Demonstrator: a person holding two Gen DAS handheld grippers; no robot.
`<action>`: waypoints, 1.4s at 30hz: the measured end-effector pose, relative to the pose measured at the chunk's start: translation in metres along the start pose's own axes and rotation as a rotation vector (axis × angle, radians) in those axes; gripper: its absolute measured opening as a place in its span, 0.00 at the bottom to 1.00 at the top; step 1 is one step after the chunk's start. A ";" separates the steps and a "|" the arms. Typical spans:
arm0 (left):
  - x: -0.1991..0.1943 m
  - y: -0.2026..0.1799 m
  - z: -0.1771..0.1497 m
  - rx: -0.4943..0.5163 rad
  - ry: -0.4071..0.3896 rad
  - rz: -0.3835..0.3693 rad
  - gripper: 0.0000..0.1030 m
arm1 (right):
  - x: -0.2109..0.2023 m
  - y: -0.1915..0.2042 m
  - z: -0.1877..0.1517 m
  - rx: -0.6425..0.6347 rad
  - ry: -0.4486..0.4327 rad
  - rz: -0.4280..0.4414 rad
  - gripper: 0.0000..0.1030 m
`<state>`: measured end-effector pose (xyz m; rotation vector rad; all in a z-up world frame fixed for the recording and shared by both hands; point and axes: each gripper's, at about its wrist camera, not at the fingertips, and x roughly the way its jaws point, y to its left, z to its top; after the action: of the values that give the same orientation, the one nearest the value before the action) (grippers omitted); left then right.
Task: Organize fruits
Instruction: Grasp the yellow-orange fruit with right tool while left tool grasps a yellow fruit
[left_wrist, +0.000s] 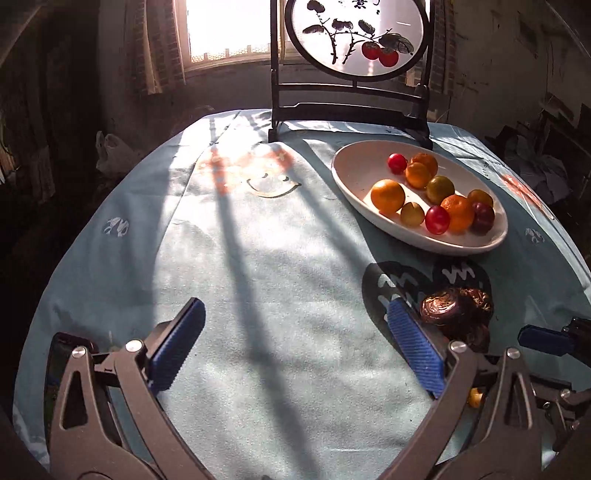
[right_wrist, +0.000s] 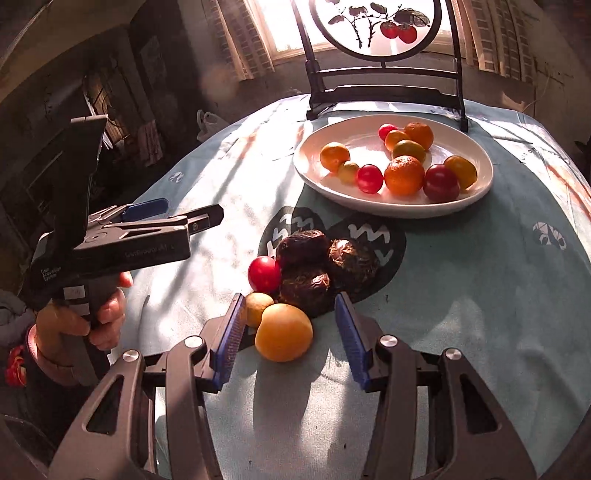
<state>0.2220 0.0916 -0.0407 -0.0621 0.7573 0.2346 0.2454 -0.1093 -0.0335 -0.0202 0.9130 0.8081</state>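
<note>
A white oval plate (right_wrist: 332, 184) (left_wrist: 354, 173) at the back right holds several oranges and red, yellow and purple tomatoes. In front of it lie three dark brown fruits (right_wrist: 306, 286) (left_wrist: 443, 306), a red tomato (right_wrist: 264, 274), a small yellow fruit (right_wrist: 258, 306) and a larger orange-yellow fruit (right_wrist: 283, 332). My right gripper (right_wrist: 291, 332) is open, its blue pads on either side of the orange-yellow fruit without touching it. My left gripper (left_wrist: 295, 343) is open and empty over the bare cloth, left of the dark fruits; it also shows in the right wrist view (right_wrist: 173, 214).
The round table has a light blue cloth (left_wrist: 258, 277) with printed patterns. A black-framed round screen painted with persimmons (left_wrist: 354, 40) stands at the table's far edge behind the plate. A window is behind it. Dark clutter surrounds the table.
</note>
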 end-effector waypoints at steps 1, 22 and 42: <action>-0.001 0.001 0.001 -0.007 -0.004 0.003 0.98 | 0.003 -0.001 -0.002 0.005 0.021 0.006 0.49; -0.004 0.009 -0.004 -0.074 0.043 -0.151 0.98 | 0.013 -0.010 -0.008 0.060 0.058 0.081 0.36; -0.008 -0.063 -0.043 0.218 0.191 -0.486 0.35 | -0.017 -0.050 -0.001 0.239 -0.062 0.071 0.36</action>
<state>0.2024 0.0232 -0.0680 -0.0599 0.9288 -0.3205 0.2706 -0.1557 -0.0381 0.2461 0.9511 0.7565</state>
